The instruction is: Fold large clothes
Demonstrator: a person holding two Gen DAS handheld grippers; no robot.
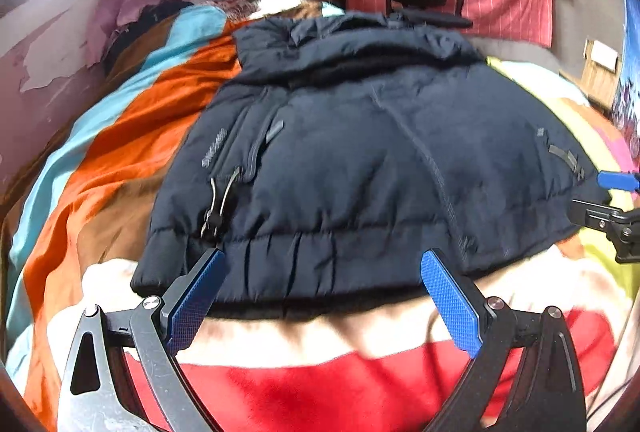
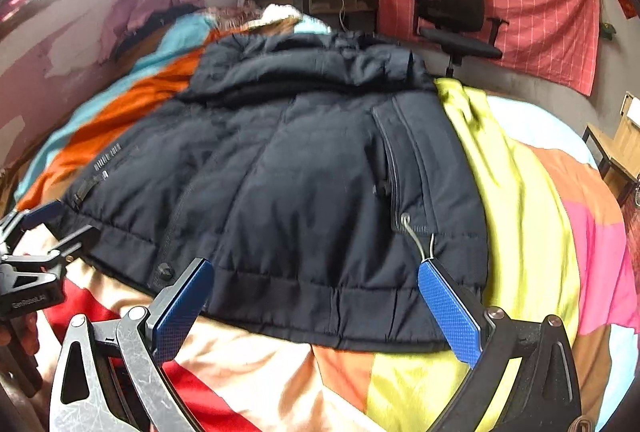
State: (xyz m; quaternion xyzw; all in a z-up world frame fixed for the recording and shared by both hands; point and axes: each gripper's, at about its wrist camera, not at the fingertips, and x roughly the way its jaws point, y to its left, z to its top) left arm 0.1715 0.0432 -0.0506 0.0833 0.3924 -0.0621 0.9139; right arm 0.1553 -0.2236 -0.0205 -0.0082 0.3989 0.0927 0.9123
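A dark navy puffer jacket (image 1: pixel 360 160) fills mid-frame on a multicoloured striped bedspread (image 1: pixel 120 136); its hem lies just beyond the left gripper (image 1: pixel 324 296) and right gripper (image 2: pixel 316 306), both spread wide and empty.

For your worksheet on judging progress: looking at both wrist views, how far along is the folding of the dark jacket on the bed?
Done: the dark puffer jacket lies spread on the striped bedspread, hem nearest the cameras, sleeves apparently tucked in. In hand: nothing; the left gripper and right gripper sit open at the hem, gripping no fabric. Left: no crosswise fold shows, so folding the body over probably remains.
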